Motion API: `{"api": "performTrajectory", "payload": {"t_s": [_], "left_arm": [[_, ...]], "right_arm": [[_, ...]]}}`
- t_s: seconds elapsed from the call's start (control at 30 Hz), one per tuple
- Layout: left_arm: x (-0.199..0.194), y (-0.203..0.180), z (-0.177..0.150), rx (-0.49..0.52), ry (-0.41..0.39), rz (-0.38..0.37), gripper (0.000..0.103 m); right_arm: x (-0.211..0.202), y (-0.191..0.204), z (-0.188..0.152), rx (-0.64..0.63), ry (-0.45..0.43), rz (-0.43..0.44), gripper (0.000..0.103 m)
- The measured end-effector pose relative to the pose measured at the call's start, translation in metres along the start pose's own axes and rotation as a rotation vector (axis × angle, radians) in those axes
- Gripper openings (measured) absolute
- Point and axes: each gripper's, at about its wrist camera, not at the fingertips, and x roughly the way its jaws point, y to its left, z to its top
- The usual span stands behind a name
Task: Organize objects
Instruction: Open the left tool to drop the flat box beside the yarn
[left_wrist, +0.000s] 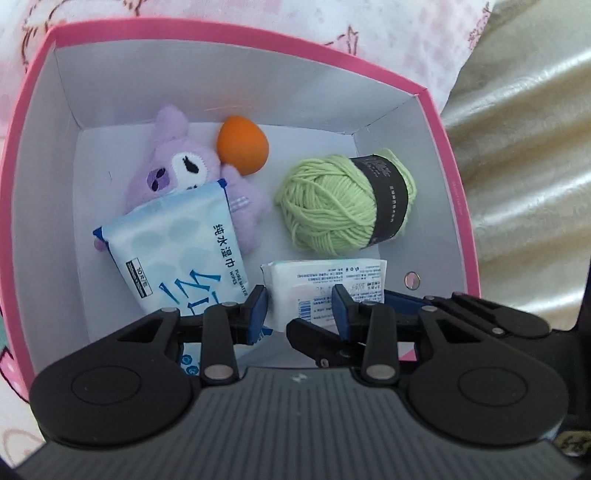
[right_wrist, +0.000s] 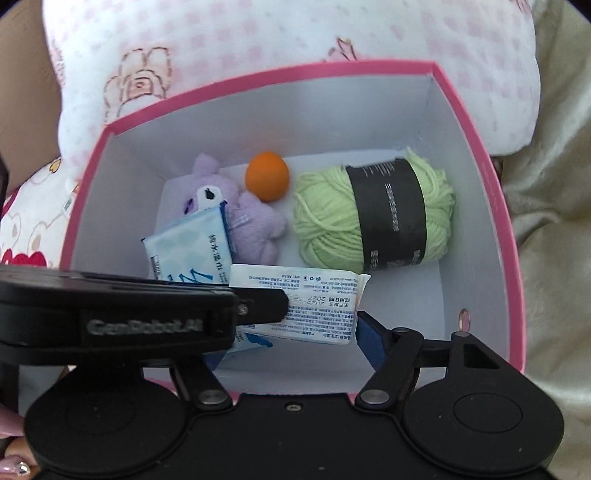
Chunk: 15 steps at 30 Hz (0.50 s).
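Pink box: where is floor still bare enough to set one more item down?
Bare floor lies along the right wall of the pink box, beside and below the green yarn. The left half is crowded: plush, orange ball, wipes pack, white packet.

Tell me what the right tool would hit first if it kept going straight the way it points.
Most likely the white printed packet, which lies between and just ahead of the right tool's open fingers. Below it is the pink box's white floor. Depth is unclear; the left tool crosses that view.
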Motion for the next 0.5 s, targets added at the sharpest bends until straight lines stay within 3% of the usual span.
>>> {"api": "performTrajectory", "payload": {"t_s": [0.13, 0.23, 0.33, 0.5], "left_arm": [[-0.009, -0.001, 0.000, 0.033, -0.023, 0.008, 0.041], [-0.024, -0.005, -0.001, 0.072, -0.058, 0.040, 0.042], [-0.046, -0.009, -0.001, 0.077, -0.081, 0.011, 0.051], [-0.075, -0.015, -0.004, 0.126, -0.100, 0.007, 0.051]], "right_arm": [[-0.004, -0.001, -0.011, -0.030, -0.071, -0.063, 0.072], [-0.017, -0.004, -0.012, -0.015, -0.109, -0.029, 0.072], [-0.032, -0.002, -0.010, -0.009, -0.128, -0.016, 0.072], [-0.058, 0.007, -0.016, -0.025, -0.171, 0.005, 0.073]]}}
